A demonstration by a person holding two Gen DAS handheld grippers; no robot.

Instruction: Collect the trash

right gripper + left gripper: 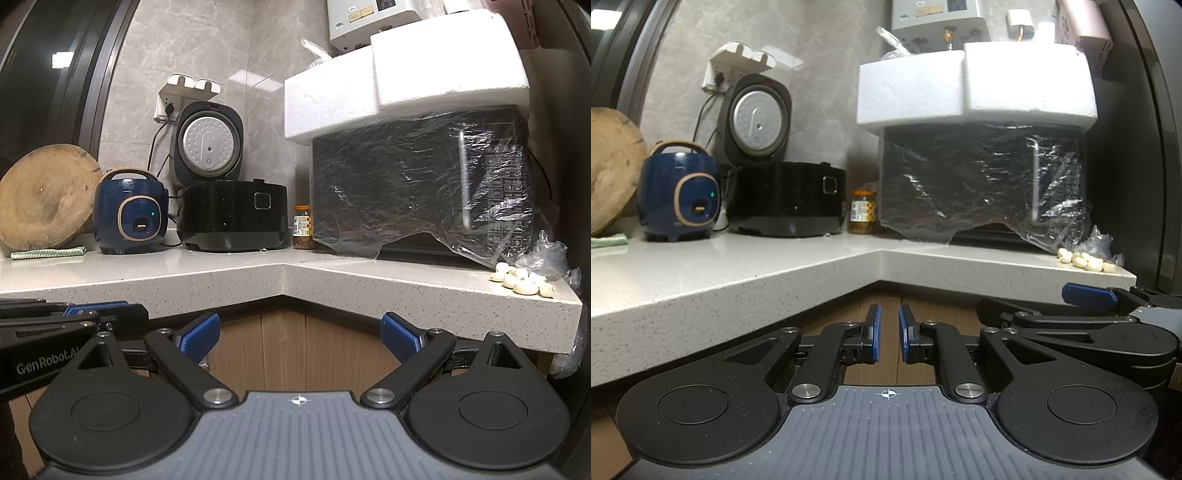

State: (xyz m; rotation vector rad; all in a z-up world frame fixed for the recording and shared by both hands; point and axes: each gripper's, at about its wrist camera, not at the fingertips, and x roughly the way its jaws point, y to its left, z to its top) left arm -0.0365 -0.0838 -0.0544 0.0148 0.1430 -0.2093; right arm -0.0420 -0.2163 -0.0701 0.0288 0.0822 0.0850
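Your left tongs (889,334) sit low centre of the left wrist view, blue pads drawn nearly together with only a thin slit between them, nothing held. Your right tongs (301,338) sit low centre of the right wrist view, pads spread wide apart, empty. Both are held in front of the brown cabinet fronts (284,350), below the edge of the speckled L-shaped tabletop (738,269). On the tabletop, at the right edge of the frame: a crumpled clear plastic bag (545,256), touching a small heap of peeled garlic cloves (524,282); this is the only loose trash-like item to be seen. Just behind them, a black microwave (413,192) wrapped in clear film, with white foam blocks (388,88) on top. Left of it, a small jar (303,227) with an orange lid. Further left, a black rice cooker (234,218), lid up; then a blue rice cooker (129,218), green light on. Far left, a round wooden board (44,195) leaning upright, a folded cloth (48,253) at its foot.
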